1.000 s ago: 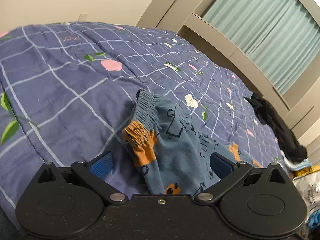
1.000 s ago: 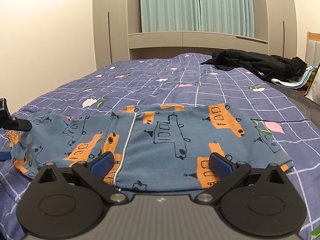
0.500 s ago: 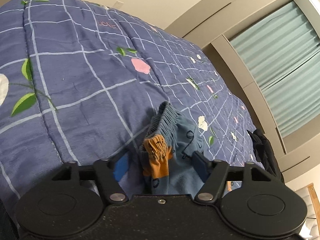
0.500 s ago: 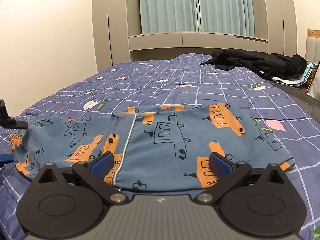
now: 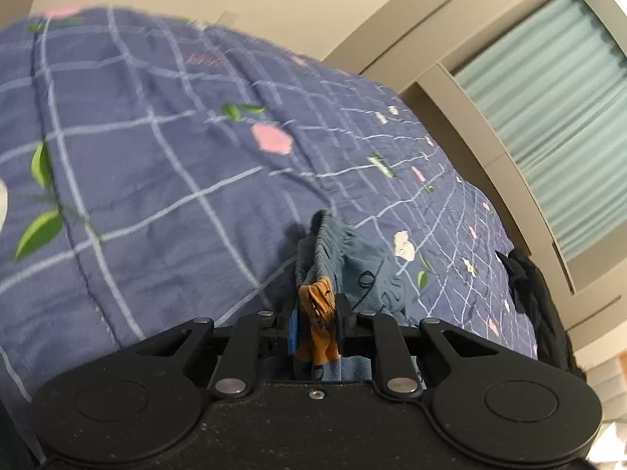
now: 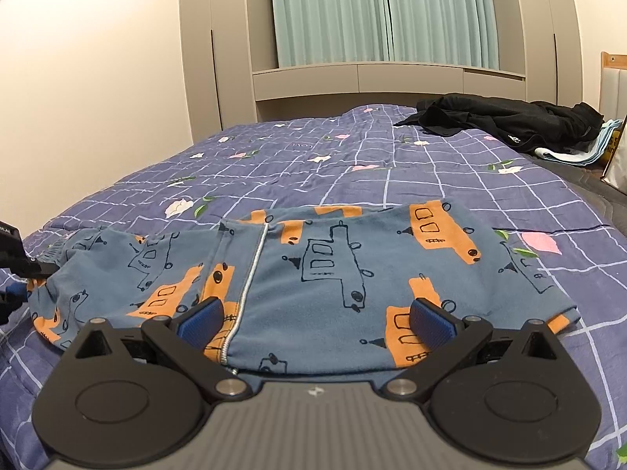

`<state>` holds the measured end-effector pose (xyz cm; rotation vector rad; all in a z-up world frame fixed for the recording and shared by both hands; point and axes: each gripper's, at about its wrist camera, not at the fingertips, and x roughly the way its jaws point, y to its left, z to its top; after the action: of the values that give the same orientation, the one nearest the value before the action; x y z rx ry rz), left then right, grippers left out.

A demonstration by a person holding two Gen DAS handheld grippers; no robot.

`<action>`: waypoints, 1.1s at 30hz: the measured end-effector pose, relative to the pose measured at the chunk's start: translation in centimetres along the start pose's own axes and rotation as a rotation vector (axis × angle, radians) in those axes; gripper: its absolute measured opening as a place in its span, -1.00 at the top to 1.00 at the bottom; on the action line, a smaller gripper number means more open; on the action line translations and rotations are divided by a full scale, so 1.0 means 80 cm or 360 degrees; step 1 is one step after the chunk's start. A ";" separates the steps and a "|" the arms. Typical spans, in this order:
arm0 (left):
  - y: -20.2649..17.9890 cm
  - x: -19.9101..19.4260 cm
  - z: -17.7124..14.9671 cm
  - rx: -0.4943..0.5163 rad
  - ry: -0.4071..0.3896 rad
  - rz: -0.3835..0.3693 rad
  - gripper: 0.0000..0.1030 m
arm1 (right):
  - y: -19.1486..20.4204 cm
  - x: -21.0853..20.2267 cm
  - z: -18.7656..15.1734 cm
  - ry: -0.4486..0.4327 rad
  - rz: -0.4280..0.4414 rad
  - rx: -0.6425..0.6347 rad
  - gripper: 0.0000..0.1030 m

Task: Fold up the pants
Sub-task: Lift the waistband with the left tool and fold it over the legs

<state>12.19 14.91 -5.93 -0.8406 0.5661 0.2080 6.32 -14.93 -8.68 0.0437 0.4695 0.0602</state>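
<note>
Blue children's pants (image 6: pixel 333 270) with orange car prints lie folded lengthwise across the bed (image 6: pixel 392 164). My left gripper (image 5: pixel 316 329) is shut on the gathered waistband end of the pants (image 5: pixel 345 266), with orange fabric pinched between the blue pads. It shows at the left edge of the right wrist view (image 6: pixel 15 262). My right gripper (image 6: pixel 317 319) is open, its fingers just above the near edge of the pants, holding nothing.
The bed has a purple checked quilt with flowers (image 5: pixel 156 156). A heap of black clothes (image 6: pixel 509 125) lies at the far right of the bed, over light blue cloth (image 6: pixel 580 152). Beige cabinets and teal curtains (image 6: pixel 384 11) stand behind.
My left gripper went from open around the waistband end to shut on it, and tilted up. My right gripper stayed open in place.
</note>
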 end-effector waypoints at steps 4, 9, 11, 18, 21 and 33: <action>-0.028 -0.018 0.001 0.0186 -0.0078 -0.0060 0.65 | 0.000 -0.001 0.000 -0.0003 0.0004 0.0006 -1.00; -0.084 -0.042 -0.005 0.0493 -0.0169 -0.0199 0.64 | 0.000 0.000 0.000 -0.0005 0.0006 0.0009 -1.00; -0.109 -0.050 -0.011 0.0606 -0.0184 -0.0249 0.64 | -0.001 0.000 -0.001 -0.0010 0.0009 0.0014 -1.00; -0.187 -0.071 -0.046 0.0949 -0.0202 -0.0416 0.64 | -0.008 -0.005 0.005 -0.0010 0.0041 0.0050 -1.00; -0.217 -0.074 -0.066 0.1075 -0.0193 -0.0476 0.64 | -0.013 -0.021 0.006 -0.0047 -0.0014 0.0046 -1.00; -0.288 -0.052 -0.166 0.1360 0.0044 -0.0630 0.64 | -0.081 -0.077 -0.014 0.0030 -0.0404 0.0078 -1.00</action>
<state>12.57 -10.04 4.16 -0.1078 0.4404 -0.3937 0.66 -21.78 -7.31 0.0315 0.4921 -0.2003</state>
